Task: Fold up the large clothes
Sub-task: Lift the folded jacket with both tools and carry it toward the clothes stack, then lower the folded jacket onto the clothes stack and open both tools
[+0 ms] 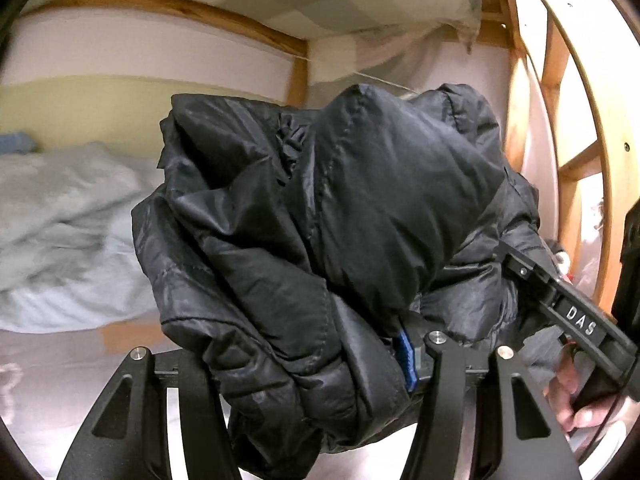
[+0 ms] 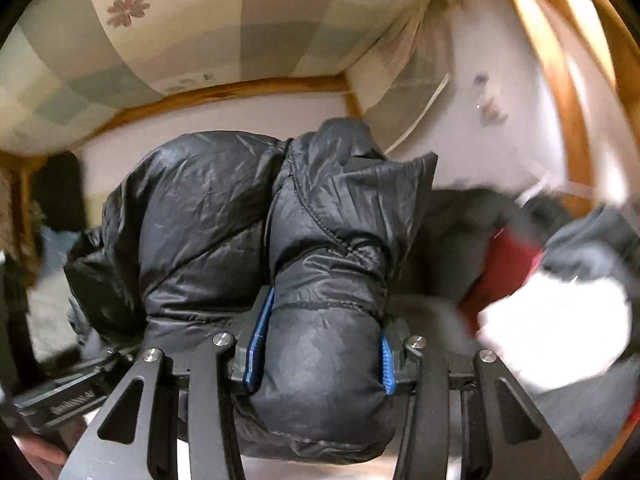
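Note:
A bulky black puffer jacket [image 1: 320,208], folded into a thick bundle, hangs in the air between both grippers. My left gripper [image 1: 316,364] is shut on one end of it; only its right blue pad [image 1: 407,360] shows, the other is buried in fabric. In the right wrist view the same jacket [image 2: 248,232] fills the middle, and my right gripper [image 2: 320,356] is shut on a thick roll of it, with blue pads [image 2: 258,344] pressing both sides. The right gripper also appears at the right edge of the left wrist view, held by a hand [image 1: 568,392].
A light blue duvet [image 1: 68,232] lies rumpled on the bed at left. A wooden bunk frame [image 1: 560,128] and ladder stand at right. A pile of red, white and grey clothes [image 2: 540,280] lies to the right. The upper bunk's checked underside [image 2: 120,60] is close overhead.

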Tool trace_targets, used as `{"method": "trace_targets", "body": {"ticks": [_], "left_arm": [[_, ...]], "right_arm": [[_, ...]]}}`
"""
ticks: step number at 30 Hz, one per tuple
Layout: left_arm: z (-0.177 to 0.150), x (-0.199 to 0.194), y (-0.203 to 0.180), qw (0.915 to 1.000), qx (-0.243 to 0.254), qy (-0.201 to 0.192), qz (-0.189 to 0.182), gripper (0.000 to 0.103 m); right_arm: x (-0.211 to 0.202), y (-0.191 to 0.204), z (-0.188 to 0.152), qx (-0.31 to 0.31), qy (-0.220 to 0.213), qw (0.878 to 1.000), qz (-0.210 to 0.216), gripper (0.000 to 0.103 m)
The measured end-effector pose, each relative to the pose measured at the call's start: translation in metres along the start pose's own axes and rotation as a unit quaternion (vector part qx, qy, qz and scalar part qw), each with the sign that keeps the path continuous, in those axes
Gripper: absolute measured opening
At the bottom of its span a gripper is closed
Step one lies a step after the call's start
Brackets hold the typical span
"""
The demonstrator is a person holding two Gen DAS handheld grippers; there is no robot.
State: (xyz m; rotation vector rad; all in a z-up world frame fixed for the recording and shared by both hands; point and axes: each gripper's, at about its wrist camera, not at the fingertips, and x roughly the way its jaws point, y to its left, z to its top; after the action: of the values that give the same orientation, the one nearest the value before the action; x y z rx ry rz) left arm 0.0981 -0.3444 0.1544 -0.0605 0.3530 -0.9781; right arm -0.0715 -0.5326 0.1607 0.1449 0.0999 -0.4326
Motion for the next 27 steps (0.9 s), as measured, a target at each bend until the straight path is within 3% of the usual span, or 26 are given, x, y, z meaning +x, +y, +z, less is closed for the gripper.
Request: {"method": "trace_targets", "body": {"ticks": [2, 6, 7, 9, 11, 13, 16, 19, 21, 27], "left_arm": [[0.002, 0.028, -0.005, 0.9999, 0.001, 0.004, -0.016, 0.057], [-0.003, 0.082, -0.01, 0.9987, 0.042, 0.029, 0.004, 0.063], [-0.007, 0.097, -0.005, 0.9979, 0.037, 0.05, 0.02, 0.068], [-0.017, 0.111, 0.01, 0.9945, 0.009, 0.075, 0.073, 0.084], [-0.023, 0.093, 0.027, 0.9942, -0.019, 0.037, 0.099, 0.1], [-0.019, 0.073, 0.033, 0.9938, -0.01, 0.007, 0.111, 0.102], [-0.013, 0.041, 0.037, 0.9905, 0.02, -0.013, 0.135, 0.103], [-0.013, -0.005, 0.028, 0.9783, 0.057, -0.043, 0.194, 0.102], [-0.014, -0.047, 0.026, 0.9798, 0.05, -0.079, 0.177, 0.103], [-0.023, -0.126, 0.027, 0.9697, 0.085, -0.112, 0.199, 0.103]], "right_arm": [[0.006, -0.019, 0.0, 0.005, -0.004, 1.0, -0.022, 0.047], [0.031, -0.035, -0.012, 0.014, 0.017, 0.998, -0.066, 0.049], [0.045, -0.039, -0.016, 0.014, 0.035, 0.996, -0.077, 0.05], [0.082, -0.049, -0.036, 0.026, 0.112, 0.99, -0.085, 0.056], [0.093, -0.069, -0.047, 0.06, 0.136, 0.987, -0.061, 0.066], [0.083, -0.078, -0.042, 0.084, 0.111, 0.988, -0.07, 0.087], [0.064, -0.072, -0.036, 0.07, 0.047, 0.989, -0.119, 0.089], [0.051, -0.058, -0.035, 0.036, 0.032, 0.993, -0.112, 0.094], [0.043, -0.049, -0.036, 0.023, 0.041, 0.993, -0.104, 0.103], [-0.015, -0.018, -0.028, 0.051, -0.018, 0.996, -0.075, 0.103]]}}
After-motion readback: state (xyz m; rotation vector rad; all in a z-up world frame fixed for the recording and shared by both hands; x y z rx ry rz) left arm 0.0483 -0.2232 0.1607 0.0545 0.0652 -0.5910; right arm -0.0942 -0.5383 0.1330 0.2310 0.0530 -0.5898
